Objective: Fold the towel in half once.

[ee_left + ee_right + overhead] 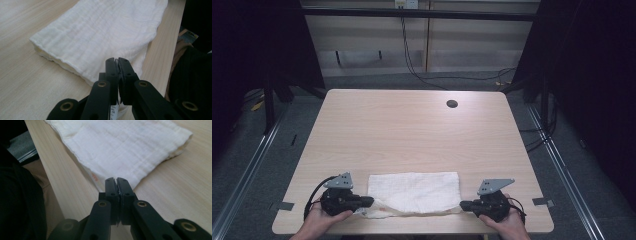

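Pinching towel (414, 192) corners; pinched cloth hidden.

The high view is looking forward and down from above, while both gripper views are peering close along black jaws, all sharing the folded white cloth towel (414, 192) (100, 37) (125, 147).
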`<state>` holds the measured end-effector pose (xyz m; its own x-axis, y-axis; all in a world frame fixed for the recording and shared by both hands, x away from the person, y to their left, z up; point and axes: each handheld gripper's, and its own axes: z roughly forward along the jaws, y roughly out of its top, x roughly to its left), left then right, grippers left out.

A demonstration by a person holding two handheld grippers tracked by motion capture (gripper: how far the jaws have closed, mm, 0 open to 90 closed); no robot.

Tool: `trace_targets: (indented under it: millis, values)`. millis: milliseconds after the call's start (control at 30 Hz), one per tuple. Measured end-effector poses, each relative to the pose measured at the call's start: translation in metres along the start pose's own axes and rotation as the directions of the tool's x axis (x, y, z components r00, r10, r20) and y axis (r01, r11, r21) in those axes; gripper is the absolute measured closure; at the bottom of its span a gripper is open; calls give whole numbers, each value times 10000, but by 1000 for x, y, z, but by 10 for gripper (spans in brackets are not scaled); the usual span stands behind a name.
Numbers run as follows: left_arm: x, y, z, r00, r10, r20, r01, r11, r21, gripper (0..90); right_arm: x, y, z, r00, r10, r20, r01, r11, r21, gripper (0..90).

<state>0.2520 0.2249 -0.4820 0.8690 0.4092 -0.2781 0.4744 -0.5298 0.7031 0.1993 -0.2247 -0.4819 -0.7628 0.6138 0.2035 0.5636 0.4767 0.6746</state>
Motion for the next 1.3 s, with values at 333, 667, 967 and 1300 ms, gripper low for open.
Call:
trace_targets:
  millis: [333,667,967,1300]
  values:
    - [-2,-4,-7,9998,-27,211,31,9998,-188,796,7,-4,-1,9999,-30,-127,30,10000,-5,743]
    - [7,12,-12,9995,-182,-239,167,9979,-627,706,-2,11,-15,9981,293,534,-247,9961,-849,648]
    - [47,43,-7,9926,-544,-1082,450,9951,-876,668,-33,51,4,9911,210,1315,-97,9962,-863,657]
    - [68,34,7,9842,-1023,-1443,895,9917,-925,612,-63,60,42,9862,715,1496,-630,9962,-608,559]
